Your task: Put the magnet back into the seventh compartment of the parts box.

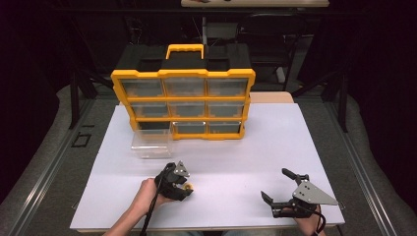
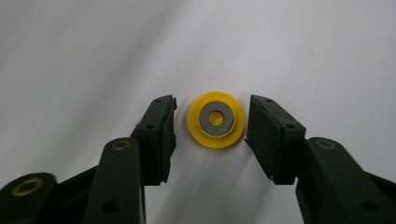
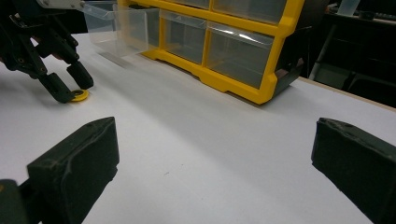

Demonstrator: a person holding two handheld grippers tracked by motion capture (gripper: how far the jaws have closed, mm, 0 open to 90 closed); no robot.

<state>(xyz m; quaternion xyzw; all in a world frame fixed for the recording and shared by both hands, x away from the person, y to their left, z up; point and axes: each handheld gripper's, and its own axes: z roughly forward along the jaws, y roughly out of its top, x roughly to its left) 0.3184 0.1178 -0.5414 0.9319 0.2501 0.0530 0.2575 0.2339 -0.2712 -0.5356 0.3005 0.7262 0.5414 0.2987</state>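
Note:
A small yellow ring with a grey washer in its middle (image 2: 216, 140) lies flat on the white table (image 1: 231, 152). My left gripper (image 2: 211, 126) points down over it with a jaw on either side. The right pad sits almost against the ring, and a narrow gap shows at the left pad. From the high view the ring (image 1: 189, 187) peeks out at the tip of the left gripper (image 1: 186, 190), near the table's front left. My right gripper (image 1: 274, 183) stands wide open at the front right with nothing between its jaws (image 3: 215, 154).
A yellow and black drawer organizer (image 1: 184, 99) with clear drawers stands at the back of the table. One clear drawer (image 1: 151, 143) is out on the table in front of its lower left slot. A dark chair and floor lie beyond the table.

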